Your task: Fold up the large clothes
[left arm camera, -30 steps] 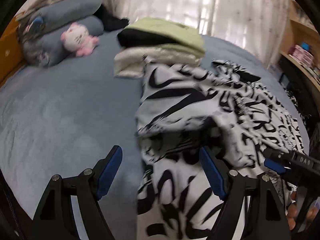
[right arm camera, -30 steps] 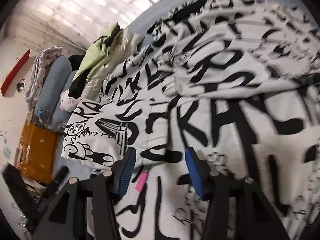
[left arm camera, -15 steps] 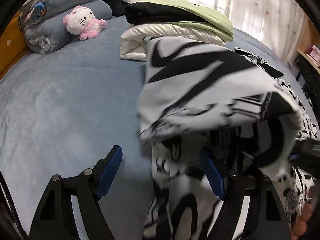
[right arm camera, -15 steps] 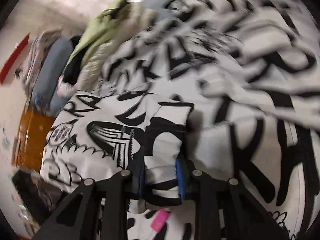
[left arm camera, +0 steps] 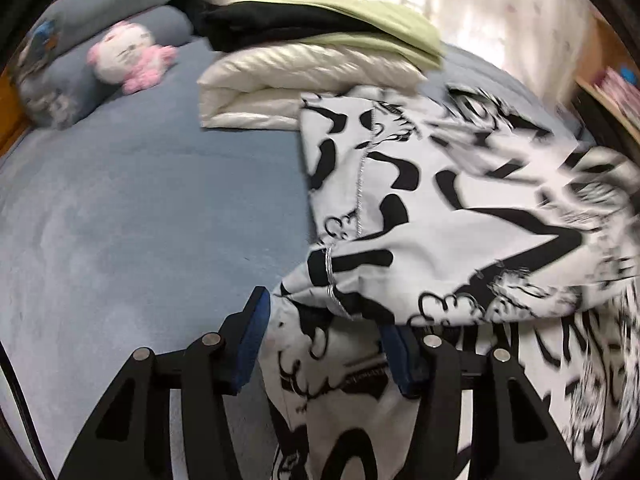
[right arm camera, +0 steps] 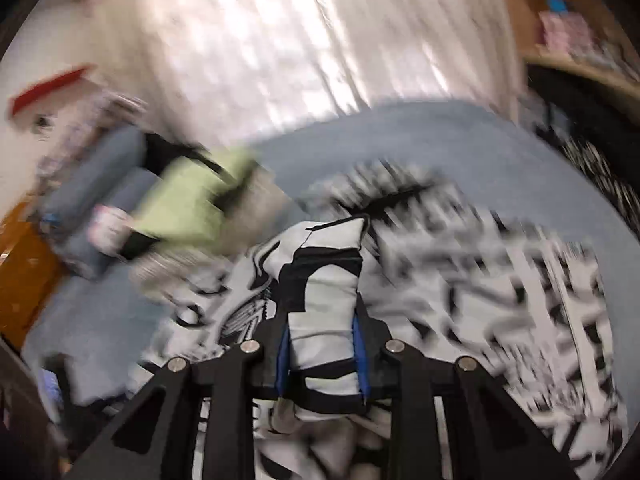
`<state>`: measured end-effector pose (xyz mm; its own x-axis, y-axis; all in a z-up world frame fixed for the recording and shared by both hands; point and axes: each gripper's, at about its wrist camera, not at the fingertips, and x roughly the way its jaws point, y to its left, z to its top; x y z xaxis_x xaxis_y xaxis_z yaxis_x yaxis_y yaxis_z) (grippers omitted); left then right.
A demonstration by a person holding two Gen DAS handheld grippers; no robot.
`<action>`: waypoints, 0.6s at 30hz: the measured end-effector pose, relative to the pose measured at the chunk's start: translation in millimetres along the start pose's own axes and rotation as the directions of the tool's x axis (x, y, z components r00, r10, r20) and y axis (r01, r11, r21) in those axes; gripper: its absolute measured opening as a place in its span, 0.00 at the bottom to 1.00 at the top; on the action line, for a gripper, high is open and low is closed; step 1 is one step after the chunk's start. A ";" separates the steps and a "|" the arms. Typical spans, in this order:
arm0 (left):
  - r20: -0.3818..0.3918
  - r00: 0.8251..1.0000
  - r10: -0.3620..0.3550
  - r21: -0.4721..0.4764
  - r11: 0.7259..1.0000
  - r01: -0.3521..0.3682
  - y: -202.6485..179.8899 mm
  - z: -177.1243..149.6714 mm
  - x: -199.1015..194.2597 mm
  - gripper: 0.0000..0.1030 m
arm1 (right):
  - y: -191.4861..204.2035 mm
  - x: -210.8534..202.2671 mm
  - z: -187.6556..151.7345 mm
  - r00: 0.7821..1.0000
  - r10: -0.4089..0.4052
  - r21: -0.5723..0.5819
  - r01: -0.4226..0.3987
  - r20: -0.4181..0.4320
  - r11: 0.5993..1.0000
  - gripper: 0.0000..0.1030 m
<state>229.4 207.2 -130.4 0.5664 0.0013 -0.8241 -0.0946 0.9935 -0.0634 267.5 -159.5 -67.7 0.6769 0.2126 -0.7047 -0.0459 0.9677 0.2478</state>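
A large white garment with black lettering (left arm camera: 460, 208) lies spread over the right half of the grey-blue bed (left arm camera: 140, 208). One flap of it is lifted and folded over above the rest. My left gripper (left arm camera: 326, 344) is low at the garment's near left edge. Its jaws are closing, with loose cloth between the blue pads (left arm camera: 252, 344); the right pad is partly under the flap. My right gripper (right arm camera: 320, 332) is shut on a thick fold of the same garment (right arm camera: 320, 280), which sticks up between its fingers, raised above the bed. This view is motion-blurred.
A stack of folded clothes (left arm camera: 320, 52), cream, black and light green, sits at the far edge of the garment. A pink and white plush toy (left arm camera: 128, 56) and grey pillows (left arm camera: 80, 16) lie at far left. Curtains (right arm camera: 280, 40) hang behind; wooden shelves (right arm camera: 580, 60) stand at right.
My right gripper has shut on a fold of the garment and lifted it, rolling as it rose. The left gripper has come down to the garment's edge and its jaws have narrowed.
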 end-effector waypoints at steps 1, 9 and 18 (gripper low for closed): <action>-0.023 1.000 -0.019 0.032 0.999 0.020 -2.8 -0.8 0.5 0.60 | -9.4 16.1 -10.1 0.997 -0.059 -0.017 0.058 -0.043 0.998 0.27; -0.094 0.955 -0.281 0.038 0.957 0.286 23.9 14.6 -25.5 0.75 | -71.8 45.7 -36.1 0.975 0.119 0.223 -0.076 -0.186 0.972 0.44; -0.146 0.936 -0.320 -0.142 0.943 0.300 60.1 79.8 58.2 0.77 | -78.7 76.3 -14.7 0.958 0.196 0.299 -0.129 -0.207 0.946 0.53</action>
<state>322.0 276.1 -137.3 0.4408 -0.3332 -0.8335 -0.0355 0.9213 -0.3871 312.0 -217.4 -150.7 0.4873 0.4216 -0.7647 0.0891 0.8471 0.5239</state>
